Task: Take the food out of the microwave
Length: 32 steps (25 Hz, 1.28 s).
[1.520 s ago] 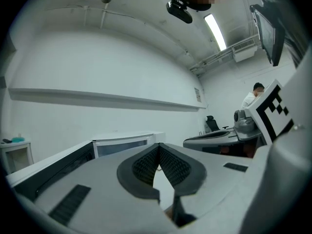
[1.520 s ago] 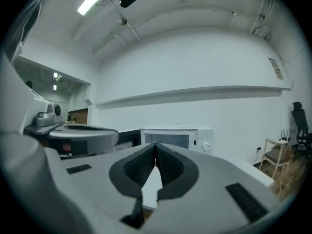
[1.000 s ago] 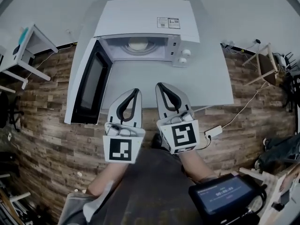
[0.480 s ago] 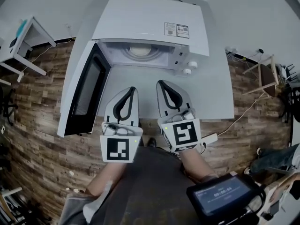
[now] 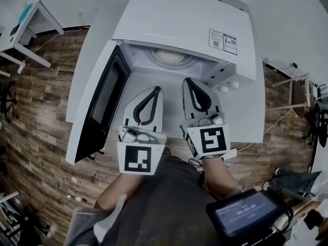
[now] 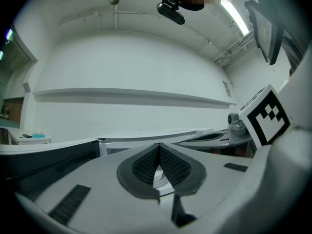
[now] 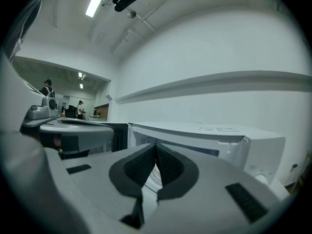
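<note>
Head view: A white microwave [image 5: 179, 22] stands at upper centre on a white table [image 5: 248, 111], its door [image 5: 100, 106] swung open to the left of the frame. A white dish [image 5: 170, 57] lies inside the cavity; its contents cannot be made out. The left gripper [image 5: 156, 89] and right gripper [image 5: 189, 81] sit side by side below the opening, both pointing up-frame toward it. The dish lies beyond and between the two tips, apart from both.

Left gripper view: The jaws are clenched, tips meeting, with nothing gripped. The open cavity lies straight ahead at mid-frame, and a pale curved edge shows through the gap below the tips.

Right gripper view: The jaws are clenched and empty. The microwave front fills centre right, with the dark door to its left.
</note>
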Tool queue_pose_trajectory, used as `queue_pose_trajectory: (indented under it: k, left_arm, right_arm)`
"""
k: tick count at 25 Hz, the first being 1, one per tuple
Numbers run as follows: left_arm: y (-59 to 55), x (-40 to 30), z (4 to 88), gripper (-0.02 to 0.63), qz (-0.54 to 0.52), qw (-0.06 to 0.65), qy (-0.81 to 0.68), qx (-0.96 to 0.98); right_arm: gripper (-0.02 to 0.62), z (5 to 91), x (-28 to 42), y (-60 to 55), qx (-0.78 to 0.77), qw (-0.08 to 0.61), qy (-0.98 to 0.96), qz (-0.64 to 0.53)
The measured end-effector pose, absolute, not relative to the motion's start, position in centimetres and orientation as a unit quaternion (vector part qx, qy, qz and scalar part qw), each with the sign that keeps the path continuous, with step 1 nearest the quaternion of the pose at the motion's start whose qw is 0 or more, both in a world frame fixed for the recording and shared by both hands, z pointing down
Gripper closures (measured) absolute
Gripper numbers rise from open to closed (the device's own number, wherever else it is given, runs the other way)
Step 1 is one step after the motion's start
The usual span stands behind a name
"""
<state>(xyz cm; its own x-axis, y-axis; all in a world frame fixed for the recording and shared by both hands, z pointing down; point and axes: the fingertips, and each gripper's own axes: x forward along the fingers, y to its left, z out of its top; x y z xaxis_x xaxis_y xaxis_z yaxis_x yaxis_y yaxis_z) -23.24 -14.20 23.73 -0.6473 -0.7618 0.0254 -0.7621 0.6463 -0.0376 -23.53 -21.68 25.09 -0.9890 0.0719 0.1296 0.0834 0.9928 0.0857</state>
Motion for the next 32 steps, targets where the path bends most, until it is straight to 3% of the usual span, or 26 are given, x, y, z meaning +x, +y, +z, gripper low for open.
queue_pose_trajectory:
  k: [9,24,32]
  left_arm:
    - [-15.7,-25.9,25.7,0.598,0.036,0.000,-0.901,0.431]
    - [-17.8,-29.4,36.1,0.598,0.029,0.018,-0.903,0.429]
    - [-18.5,-30.0,36.6,0.598,0.018,0.028,-0.904,0.427]
  right_arm:
    - [0.588,28.7,-25.5,-22.2,-0.039,0.083,-0.995,-0.035]
    - [0.588,39.8,-28.2,-23.5,-0.028,0.099,-0.994,-0.025]
    - [0.568,39.2,-28.9,-24.0,-0.021,0.095,-0.995,-0.011]
